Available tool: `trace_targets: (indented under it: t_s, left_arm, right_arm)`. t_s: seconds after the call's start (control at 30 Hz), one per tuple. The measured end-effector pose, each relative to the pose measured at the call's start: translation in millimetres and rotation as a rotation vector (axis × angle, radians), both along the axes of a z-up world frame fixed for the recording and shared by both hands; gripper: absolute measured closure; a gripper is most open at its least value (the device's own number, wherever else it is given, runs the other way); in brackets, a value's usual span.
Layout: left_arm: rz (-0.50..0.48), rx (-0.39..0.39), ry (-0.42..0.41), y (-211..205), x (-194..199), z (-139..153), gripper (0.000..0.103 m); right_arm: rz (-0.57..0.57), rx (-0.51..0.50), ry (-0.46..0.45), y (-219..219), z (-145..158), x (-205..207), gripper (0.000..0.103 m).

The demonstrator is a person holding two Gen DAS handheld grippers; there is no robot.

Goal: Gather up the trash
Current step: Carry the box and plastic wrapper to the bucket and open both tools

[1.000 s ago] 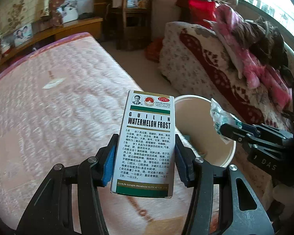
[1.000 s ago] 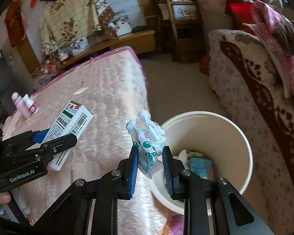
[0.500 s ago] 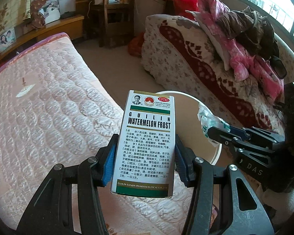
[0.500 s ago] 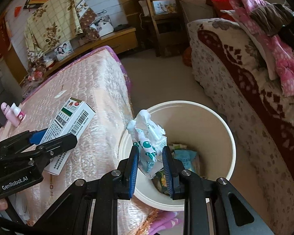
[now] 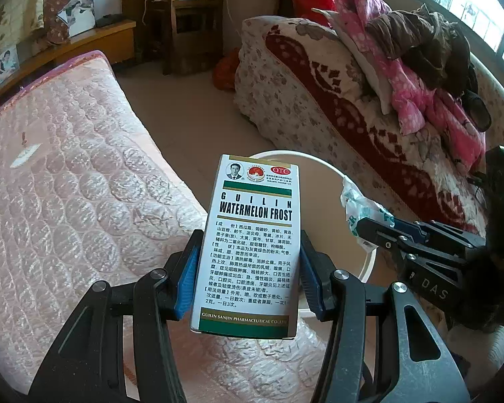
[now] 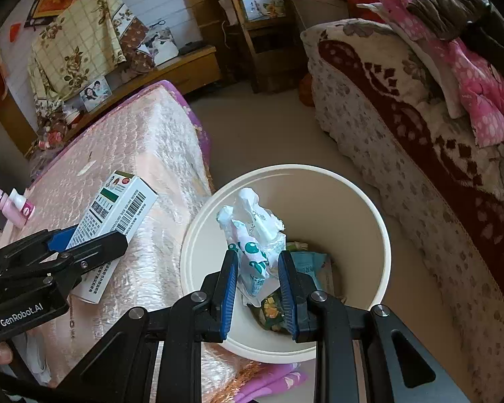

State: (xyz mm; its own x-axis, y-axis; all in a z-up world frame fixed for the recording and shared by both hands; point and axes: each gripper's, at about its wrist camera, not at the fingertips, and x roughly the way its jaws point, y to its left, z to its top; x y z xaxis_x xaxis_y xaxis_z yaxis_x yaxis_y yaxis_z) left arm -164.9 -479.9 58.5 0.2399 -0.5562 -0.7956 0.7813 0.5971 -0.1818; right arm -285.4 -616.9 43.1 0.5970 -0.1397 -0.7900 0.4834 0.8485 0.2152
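1. Pink quilted mattress [image 5: 67, 201] fills the left; small pink bottle [image 6: 8, 206] lies on it near the far left edge in the R wrist view.
2. L gripper [image 5: 248, 268] pinches a white medicine box [image 5: 248, 245], blue pads pressed on both long sides. Box is upright w/ print facing the cam, over the mattress edge just beside the bin.
3. Same box seen from the R wrist cam [image 6: 112, 221]: tilted, barcode side up, above the mattress, left of the bin rim.
4. Cream round bin [image 6: 379, 235] stands on the floor btwn mattress and sofa; some wrappers [image 6: 305, 265] already lie at its bottom.
5. R gripper [image 6: 257, 275] is clamped on a crumpled white-and-teal plastic wrapper [image 6: 252, 231], held above the bin mouth.
6. Floral sofa [image 5: 319, 94] on the right, pink clothes [image 5: 420, 94] piled on it.
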Motion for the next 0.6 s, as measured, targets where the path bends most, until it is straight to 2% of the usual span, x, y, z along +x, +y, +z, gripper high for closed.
trace_targets:
  t_s: [0.6]
  left_arm:
    - [-0.015,-0.022,0.035,-4.7,6.7,-6.2,0.051]
  right_arm:
    - [-0.036,0.021,0.020,-10.0,-8.7,-2.9,0.079]
